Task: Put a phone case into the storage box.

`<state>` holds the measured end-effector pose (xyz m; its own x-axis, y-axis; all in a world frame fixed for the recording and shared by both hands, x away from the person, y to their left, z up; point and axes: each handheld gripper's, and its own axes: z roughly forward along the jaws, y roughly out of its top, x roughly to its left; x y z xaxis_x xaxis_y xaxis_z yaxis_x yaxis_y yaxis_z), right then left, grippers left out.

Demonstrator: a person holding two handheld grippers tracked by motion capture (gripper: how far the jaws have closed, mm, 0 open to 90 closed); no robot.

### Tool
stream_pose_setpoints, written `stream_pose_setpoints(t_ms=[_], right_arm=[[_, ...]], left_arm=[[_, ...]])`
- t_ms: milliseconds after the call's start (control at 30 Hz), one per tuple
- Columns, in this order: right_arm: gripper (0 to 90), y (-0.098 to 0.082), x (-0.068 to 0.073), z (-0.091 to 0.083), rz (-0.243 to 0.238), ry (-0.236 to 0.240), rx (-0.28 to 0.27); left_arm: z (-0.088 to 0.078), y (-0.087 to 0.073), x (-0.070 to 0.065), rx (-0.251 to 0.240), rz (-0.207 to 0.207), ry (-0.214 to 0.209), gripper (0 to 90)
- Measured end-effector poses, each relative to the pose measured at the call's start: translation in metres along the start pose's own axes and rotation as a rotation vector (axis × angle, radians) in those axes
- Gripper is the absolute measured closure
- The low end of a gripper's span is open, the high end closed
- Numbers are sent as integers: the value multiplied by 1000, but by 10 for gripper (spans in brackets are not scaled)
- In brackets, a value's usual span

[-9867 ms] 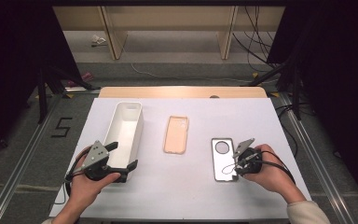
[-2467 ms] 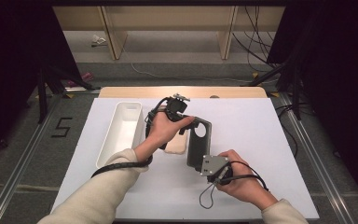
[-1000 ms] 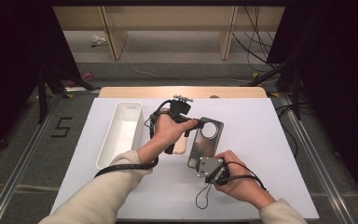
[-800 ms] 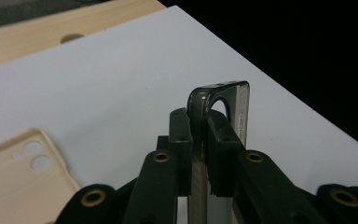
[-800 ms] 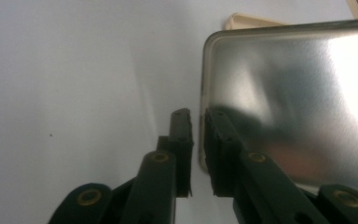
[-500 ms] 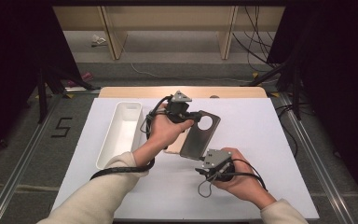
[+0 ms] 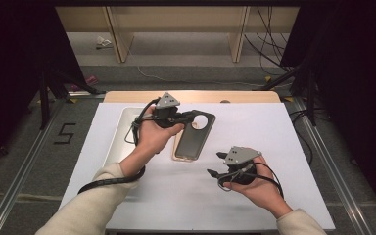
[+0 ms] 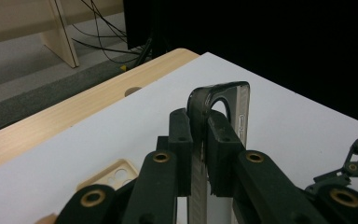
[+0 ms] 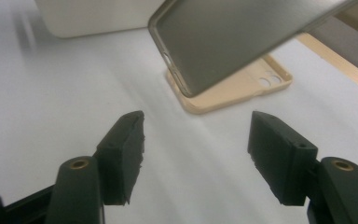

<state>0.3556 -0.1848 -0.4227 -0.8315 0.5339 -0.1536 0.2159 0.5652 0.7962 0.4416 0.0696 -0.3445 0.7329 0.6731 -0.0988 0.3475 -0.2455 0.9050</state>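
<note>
A dark grey phone case (image 7: 196, 136) hangs tilted above the white table, and my left gripper (image 7: 188, 117) is shut on its top edge beside the round camera hole. The left gripper view shows both jaws of the left gripper (image 8: 199, 140) clamped on the case's rim (image 8: 220, 93). Under it lies a beige phone case (image 7: 178, 155), flat on the table. My right gripper (image 7: 216, 164) sits near the front right; its jaws have just been opening. In the right gripper view the right gripper (image 9: 196, 149) holds nothing, and the dark case (image 9: 242, 37) floats ahead over the beige case (image 9: 235, 93).
A long white tray (image 7: 119, 142) stands left of the cases, partly behind the left forearm. The white table (image 7: 284, 142) ends in a wooden strip at the back. Cables trail from both grippers, and dark stands flank the table.
The right gripper has let go of the dark case's near end and drawn back, jaws apart. The left gripper has carried the case leftward and slightly up, over the beige case.
</note>
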Motion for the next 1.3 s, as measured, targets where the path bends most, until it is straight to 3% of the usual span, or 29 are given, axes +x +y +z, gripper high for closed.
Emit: stream_pose_setpoints(t_ms=[200, 767, 1300], right_arm=[[295, -3, -3, 0, 34, -2, -5], [267, -8, -12, -5, 108, -18, -33], [239, -11, -18, -7, 125, -41, -42]], left_arm=[[-16, 2, 10, -28, -10, 0, 817], [-55, 8, 37, -109, 1, 0, 817], [-83, 13, 62, -151, -19, 24, 817]])
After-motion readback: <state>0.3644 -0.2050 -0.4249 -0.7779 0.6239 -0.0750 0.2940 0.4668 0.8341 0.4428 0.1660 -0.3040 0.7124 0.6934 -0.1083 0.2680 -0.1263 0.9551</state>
